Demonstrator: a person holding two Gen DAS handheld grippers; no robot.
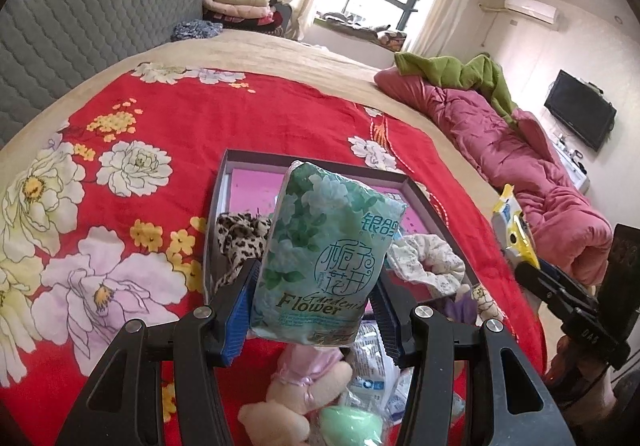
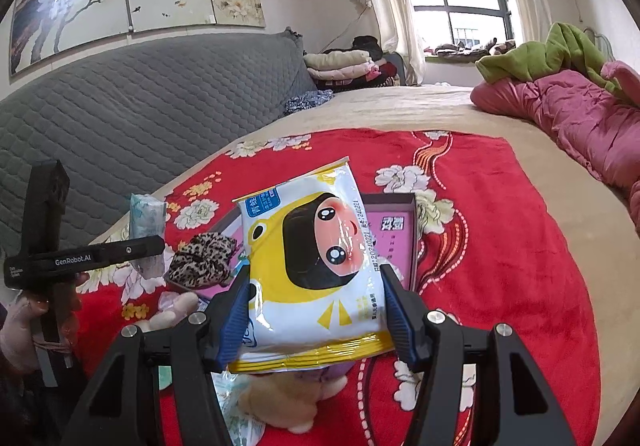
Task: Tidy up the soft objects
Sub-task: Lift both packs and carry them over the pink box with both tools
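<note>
While each gripper carries a pack above the red blanket [image 1: 240, 113], the step in hand looks like loading the box [image 1: 420, 189]. The left gripper [image 1: 316, 306] is clamped on one green tissue pack [image 1: 328, 250], the right gripper [image 2: 316, 310] on one yellow wipes pack [image 2: 316, 270]. Two scrunchies already lie inside: a leopard scrunchie [image 1: 240, 238] and a pale scrunchie [image 1: 428, 258]. Next, I judge, each pack needs lowering into free space there.

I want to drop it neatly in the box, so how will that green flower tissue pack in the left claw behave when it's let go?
The tissue pack is probably soft and light: it bulges between the left claw pads. Its glossy wrap may slide. Being flat-sided, it should likely flop over in the box rather than roll.
</note>
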